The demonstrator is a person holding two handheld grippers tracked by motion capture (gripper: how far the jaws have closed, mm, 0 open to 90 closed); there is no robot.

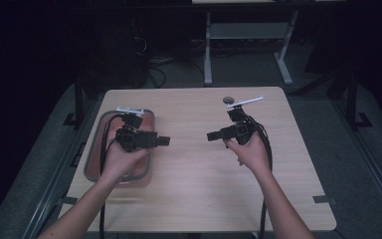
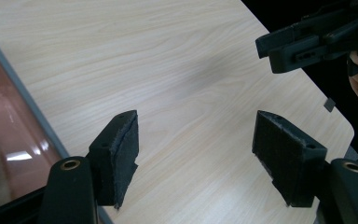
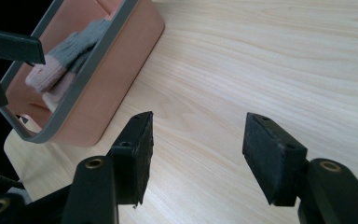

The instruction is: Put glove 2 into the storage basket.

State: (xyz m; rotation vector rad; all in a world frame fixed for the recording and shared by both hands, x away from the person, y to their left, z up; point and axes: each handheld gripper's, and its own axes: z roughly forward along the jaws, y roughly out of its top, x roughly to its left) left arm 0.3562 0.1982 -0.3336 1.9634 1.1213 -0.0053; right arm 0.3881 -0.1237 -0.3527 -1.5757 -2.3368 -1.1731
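- Your left hand-held gripper (image 1: pixel 163 141) hovers at the left of the high view, over the right edge of the tray (image 1: pixel 92 154), jaws standing wide with nothing between them; its own view has bare tabletop (image 2: pixel 177 70) between the pads.
- Your right hand-held gripper (image 1: pixel 213 135) sits right of centre, pointing toward the left one, also open and empty.
- The glove (image 3: pixel 70 49), grey at the cuff and pale pink toward the fingers, lies inside the tray at the upper left of the right gripper view, below the grey rim (image 3: pixel 93 60).
- Expect it to be light, soft and limp; it should fold and dangle rather than hold shape, and knit gives good friction, so slipping is unlikely.
- Pinch a bunched fold at the cuff or mid-body, not a single finger; come in from above to clear the tray's wall.
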